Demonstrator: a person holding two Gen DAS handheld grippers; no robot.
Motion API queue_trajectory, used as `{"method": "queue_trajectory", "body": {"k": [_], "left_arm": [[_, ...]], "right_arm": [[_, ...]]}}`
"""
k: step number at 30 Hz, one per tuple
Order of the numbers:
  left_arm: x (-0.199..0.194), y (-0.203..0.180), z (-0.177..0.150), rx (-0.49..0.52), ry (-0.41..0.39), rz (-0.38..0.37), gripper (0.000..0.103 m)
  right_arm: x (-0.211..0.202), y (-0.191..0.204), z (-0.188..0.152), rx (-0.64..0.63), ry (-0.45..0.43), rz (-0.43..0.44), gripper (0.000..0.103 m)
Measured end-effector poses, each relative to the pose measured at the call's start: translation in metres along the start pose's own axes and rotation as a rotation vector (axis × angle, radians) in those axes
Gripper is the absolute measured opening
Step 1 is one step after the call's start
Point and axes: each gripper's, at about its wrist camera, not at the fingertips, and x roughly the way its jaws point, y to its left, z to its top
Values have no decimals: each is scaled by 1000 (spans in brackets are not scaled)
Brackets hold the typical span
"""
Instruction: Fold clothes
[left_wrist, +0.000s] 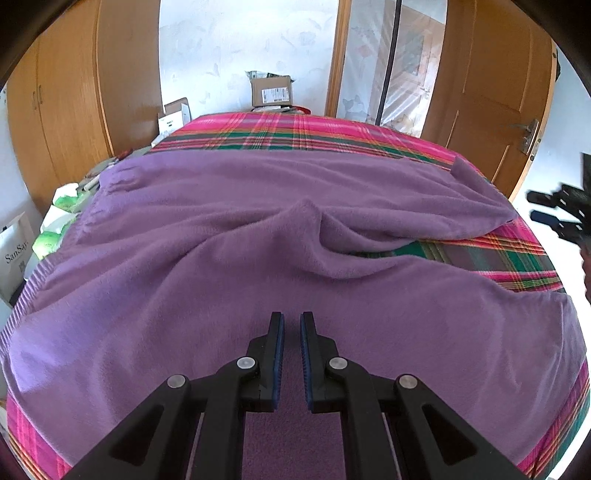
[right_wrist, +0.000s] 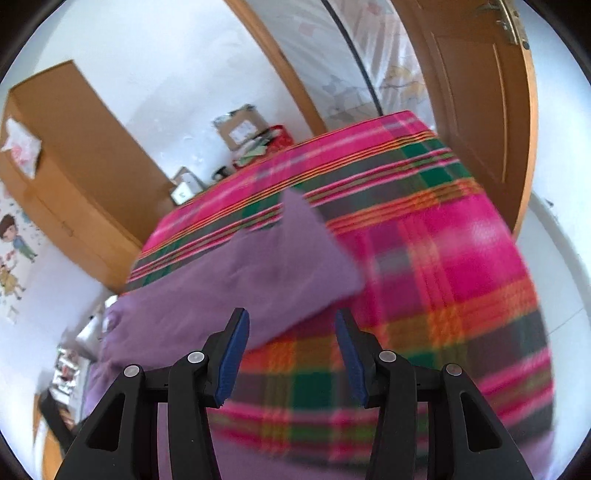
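purple fleece garment (left_wrist: 229, 266) lies spread on plaid bed cover (left_wrist: 295, 133), under left gripper (left_wrist: 291, 321), jaws nearly closed, empty. right gripper (right_wrist: 291, 325) agape, empty, sleeve just ahead. risk: central ridge gets folded in. long axis runs crosswise to left gripper.

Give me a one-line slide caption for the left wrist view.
Left gripper, jaws narrowly apart and empty, poised over a purple fleece garment spread on a plaid bedcover.
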Motion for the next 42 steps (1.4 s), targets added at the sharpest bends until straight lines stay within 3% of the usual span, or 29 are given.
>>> {"method": "queue_trajectory", "body": {"k": [4,9,10,11,12,14,20,23,26,28,31,35,39,42], "left_arm": [[0,2,-2,-7,-3,-7,9],[0,5,-1,-22,-2,-21,9],[1,5,-1,-24,-2,-23,9],[0,5,-1,-24,-2,-22,9],[0,5,-1,-21,-1,-20,9],[0,4,0,-22,-1,-20,9],[0,7,0,-41,-2,-36,9],[-1,8,-1,-50,-6,-21,9],[-6,13,-6,-69,-9,-18,9],[-9,16,-10,-73,-11,-19,9],[-13,21,-16,-82,-17,-31,9],[-13,20,-15,-81,-18,-34,9],[-12,25,-15,-101,-21,-57,9],[-12,27,-16,-111,-24,-67,9]], "right_arm": [[36,-21,26,28,69,2,50],[67,-26,28,44,151,44,49],[67,-23,29,23,144,44,36],[67,-20,29,13,140,43,14],[64,-14,29,-4,127,46,7],[58,-1,29,-42,99,54,7],[26,120,6,-314,16,224,7],[40,186,-35,-453,127,338,12],[61,224,-77,-557,267,409,14],[63,226,-88,-568,282,440,22],[48,201,-74,-514,219,449,33],[45,143,-26,-351,114,335,46],[76,99,-8,-207,186,265,47],[98,90,-7,-163,228,258,47]]}}
